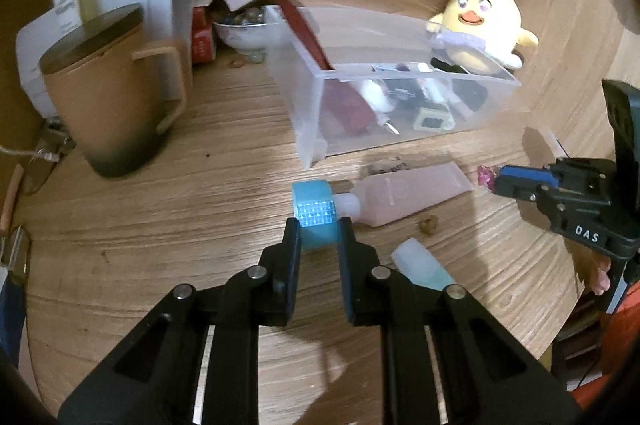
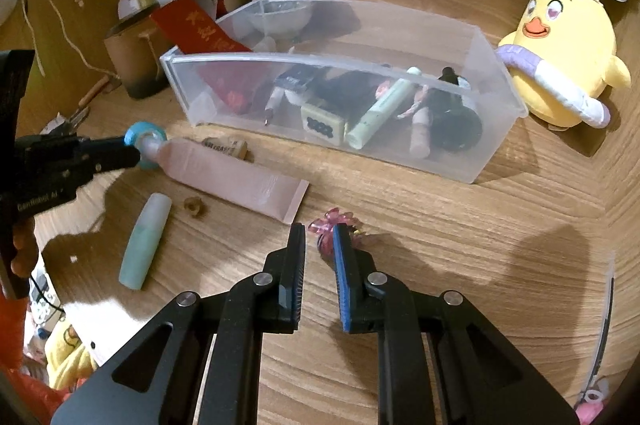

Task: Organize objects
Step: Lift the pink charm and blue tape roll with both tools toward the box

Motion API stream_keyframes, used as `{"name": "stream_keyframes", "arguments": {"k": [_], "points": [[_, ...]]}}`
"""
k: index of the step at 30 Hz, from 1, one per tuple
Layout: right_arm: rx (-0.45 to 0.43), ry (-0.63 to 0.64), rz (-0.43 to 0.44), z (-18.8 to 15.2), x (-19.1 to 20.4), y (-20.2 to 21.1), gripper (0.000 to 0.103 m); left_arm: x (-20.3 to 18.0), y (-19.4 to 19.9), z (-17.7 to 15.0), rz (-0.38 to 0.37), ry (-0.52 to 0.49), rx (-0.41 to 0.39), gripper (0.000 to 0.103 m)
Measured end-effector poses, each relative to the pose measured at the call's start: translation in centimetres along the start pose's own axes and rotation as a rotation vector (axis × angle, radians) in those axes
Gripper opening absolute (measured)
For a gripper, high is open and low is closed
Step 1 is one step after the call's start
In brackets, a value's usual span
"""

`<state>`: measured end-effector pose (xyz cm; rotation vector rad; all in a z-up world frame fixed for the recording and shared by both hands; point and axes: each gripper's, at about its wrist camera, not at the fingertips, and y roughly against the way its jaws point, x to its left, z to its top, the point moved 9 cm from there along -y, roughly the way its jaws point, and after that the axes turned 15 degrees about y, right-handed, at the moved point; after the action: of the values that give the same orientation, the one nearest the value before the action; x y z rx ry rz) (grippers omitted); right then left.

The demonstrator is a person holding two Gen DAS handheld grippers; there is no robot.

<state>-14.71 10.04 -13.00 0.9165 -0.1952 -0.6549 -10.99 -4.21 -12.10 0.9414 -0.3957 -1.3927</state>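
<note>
Right gripper [image 1: 494, 181] (marked "DAS") pinches pink hair clip [image 2: 326, 231].

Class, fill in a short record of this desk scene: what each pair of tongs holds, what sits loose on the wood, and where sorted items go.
left tongs: shut on blue tape roll
right tongs: shut on pink sparkly trinket
loose on desk: pink tube, mint-green tube
container: clear plastic bin, already holding small items
beside bin: yellow chick plush
</note>
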Motion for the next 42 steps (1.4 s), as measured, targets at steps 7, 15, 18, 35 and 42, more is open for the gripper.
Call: {"name": "stream_keyframes", "arguments": {"k": [7, 15, 18, 35, 42], "points": [[-0.003, -0.005, 0.002, -0.2, 0.1, 0.1, 0.013, 1.1, 1.2, 1.3, 0.021, 0.032, -0.048, 0.017], [0.031, 0.001, -0.049, -0.5, -0.4, -0.9, 0.023, -0.3, 3.1, 3.3, -0.001, 0.01, -0.113, 0.017], [0.027, -0.004, -0.065, -0.4, -0.8, -1.0, 0.035, -1.4, 3.6, 4.0, -0.024, -0.002, -0.132, 0.017], [-0.039, -0.029, -0.044, 1.5, -1.7, -0.9, 0.025, -6.7, 3.4, 8.0, -0.1, -0.04, -0.187, 0.017], [-0.149, -0.032, -0.061, 4.0, -2.5, 2.5, 0.025, -8.1, 3.0, 9.6, -0.103, -0.044, -0.205, 0.017]]}}
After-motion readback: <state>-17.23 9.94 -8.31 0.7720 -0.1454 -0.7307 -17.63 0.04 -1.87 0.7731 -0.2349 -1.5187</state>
